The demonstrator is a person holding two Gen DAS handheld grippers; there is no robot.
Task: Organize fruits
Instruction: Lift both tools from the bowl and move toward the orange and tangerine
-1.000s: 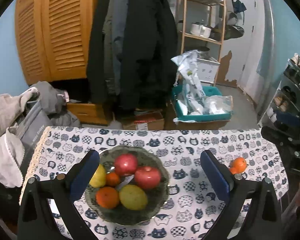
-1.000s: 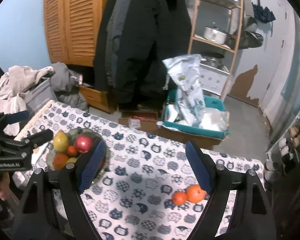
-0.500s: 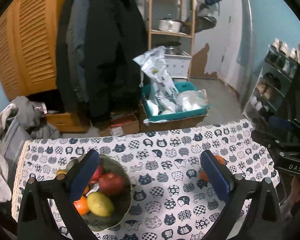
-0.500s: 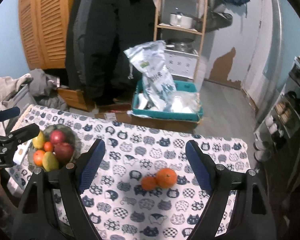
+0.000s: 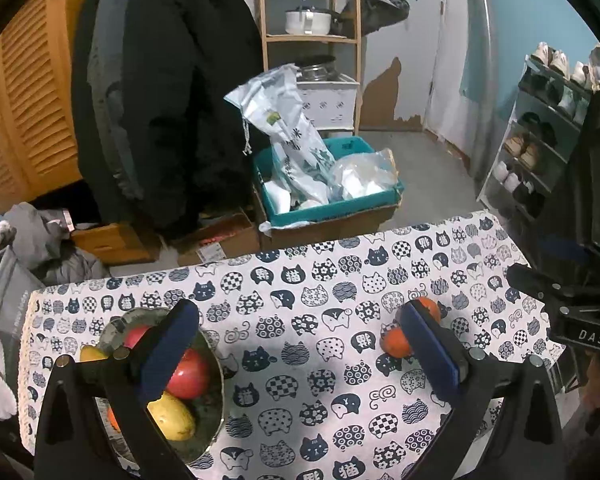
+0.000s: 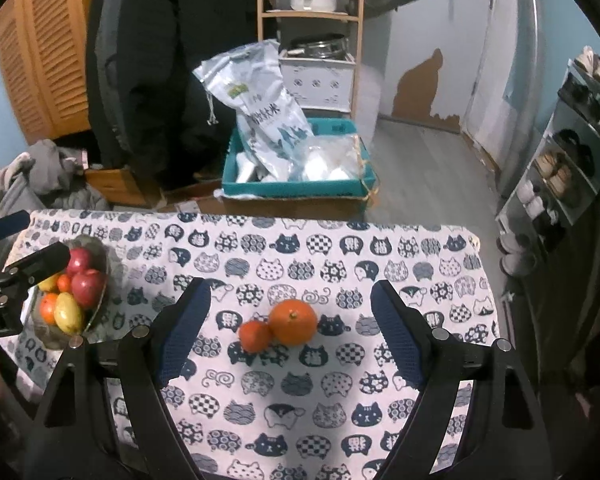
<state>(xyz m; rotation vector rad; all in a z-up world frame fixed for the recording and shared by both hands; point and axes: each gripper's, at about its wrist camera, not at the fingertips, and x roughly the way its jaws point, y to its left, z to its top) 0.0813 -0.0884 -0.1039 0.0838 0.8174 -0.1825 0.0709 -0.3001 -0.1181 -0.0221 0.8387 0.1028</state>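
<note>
Right gripper [image 6: 290, 334] — jaws wide, empty, large orange [image 6: 293, 322] and small orange [image 6: 254, 335] touching, on cat-print cloth [image 6: 340, 392] between blue fingers [image 6: 396, 344], clear of both.

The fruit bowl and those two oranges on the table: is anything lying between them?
No. In the right wrist view, only bare cat-print tablecloth lies between the fruit bowl and the two oranges.

Left gripper [image 5: 298, 356]: black frame arms, blue ribbed pads, silver screws.
Right gripper [image 6: 290, 330]: same black frame, blue pads; white "DAS" lettering on body.
</note>
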